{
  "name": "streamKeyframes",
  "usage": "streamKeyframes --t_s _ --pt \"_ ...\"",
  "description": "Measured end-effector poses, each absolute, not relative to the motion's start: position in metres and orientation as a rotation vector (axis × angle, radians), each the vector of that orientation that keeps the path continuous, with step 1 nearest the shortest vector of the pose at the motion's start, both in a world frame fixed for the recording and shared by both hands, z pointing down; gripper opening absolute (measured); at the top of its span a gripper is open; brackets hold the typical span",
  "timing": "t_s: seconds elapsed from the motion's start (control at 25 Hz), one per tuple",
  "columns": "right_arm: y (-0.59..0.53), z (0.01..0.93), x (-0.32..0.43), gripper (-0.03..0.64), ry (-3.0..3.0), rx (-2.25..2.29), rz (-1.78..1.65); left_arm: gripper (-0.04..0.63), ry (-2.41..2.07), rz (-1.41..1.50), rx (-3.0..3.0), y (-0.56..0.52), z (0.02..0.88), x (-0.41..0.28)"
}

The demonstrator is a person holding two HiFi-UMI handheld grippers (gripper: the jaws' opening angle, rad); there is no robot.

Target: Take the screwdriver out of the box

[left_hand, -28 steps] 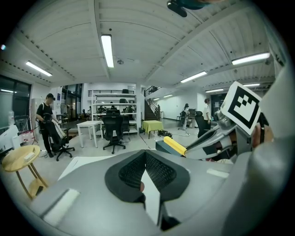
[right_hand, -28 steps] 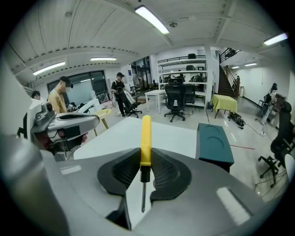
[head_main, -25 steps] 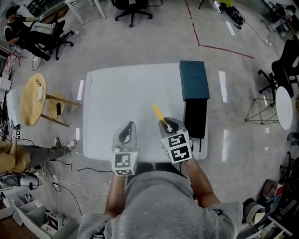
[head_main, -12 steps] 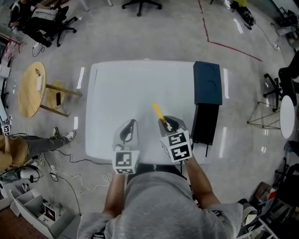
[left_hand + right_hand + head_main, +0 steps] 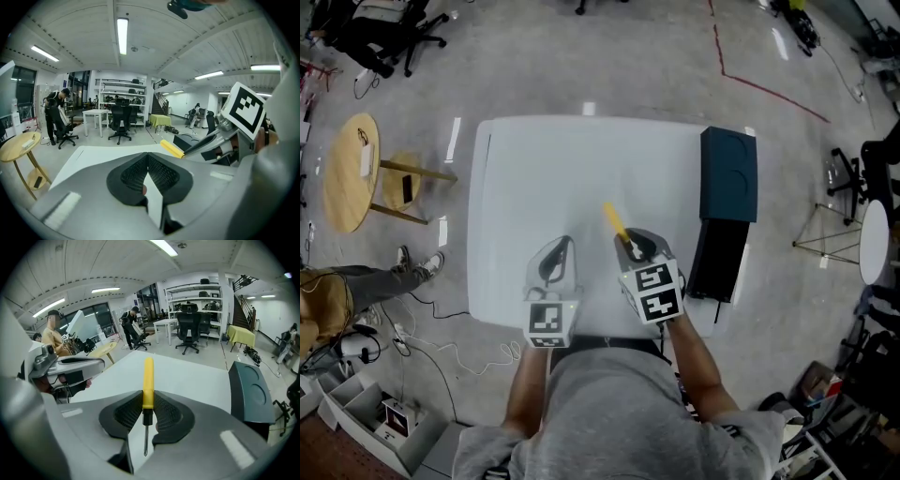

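At lower centre of the head view, the right gripper (image 5: 635, 246) is clamped on the screwdriver (image 5: 616, 223). Its pads press the lower end of the yellow handle. The metal shaft points back toward the person, and the handle projects up-frame over the white table (image 5: 544, 178). The screwdriver is outside the box (image 5: 728, 176), which sits at the table's right edge, teal lid lying up-frame of the black base. The left gripper (image 5: 556, 262), just left of the right one, has its jaws together with nothing between them.
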State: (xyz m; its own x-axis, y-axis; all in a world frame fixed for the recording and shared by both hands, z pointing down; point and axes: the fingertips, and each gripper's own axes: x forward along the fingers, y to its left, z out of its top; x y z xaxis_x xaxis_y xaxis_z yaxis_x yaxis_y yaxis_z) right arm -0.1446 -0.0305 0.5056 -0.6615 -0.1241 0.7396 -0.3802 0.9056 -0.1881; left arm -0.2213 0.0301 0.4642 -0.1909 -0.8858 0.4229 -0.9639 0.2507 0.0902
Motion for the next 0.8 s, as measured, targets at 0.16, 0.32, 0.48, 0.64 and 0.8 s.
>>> streamKeyframes --t_s 0.16,0.32,0.48,0.64,0.8 --pt "-0.039 0.523 -0.159 0.077 -2.256 0.367 0.432 0.012 -2.116 0.272 1.685 0.021 0.478 -0.238" --pt "-0.050 0.543 -0.172 0.077 -2.225 0.377 0.458 0.012 -2.085 0.280 1.677 0.011 0.495 -0.251" --pt "-0.059 0.559 -0.185 0.077 -2.204 0.378 0.475 0.012 -2.053 0.279 1.671 0.000 0.510 -0.261" --pt "-0.068 0.572 -0.194 0.077 -2.183 0.378 0.486 0.012 -2.027 0.290 1.672 -0.010 0.525 -0.270" --pt "-0.073 0.587 -0.201 0.077 -2.152 0.366 0.505 0.012 -1.987 0.300 1.673 -0.018 0.543 -0.272"
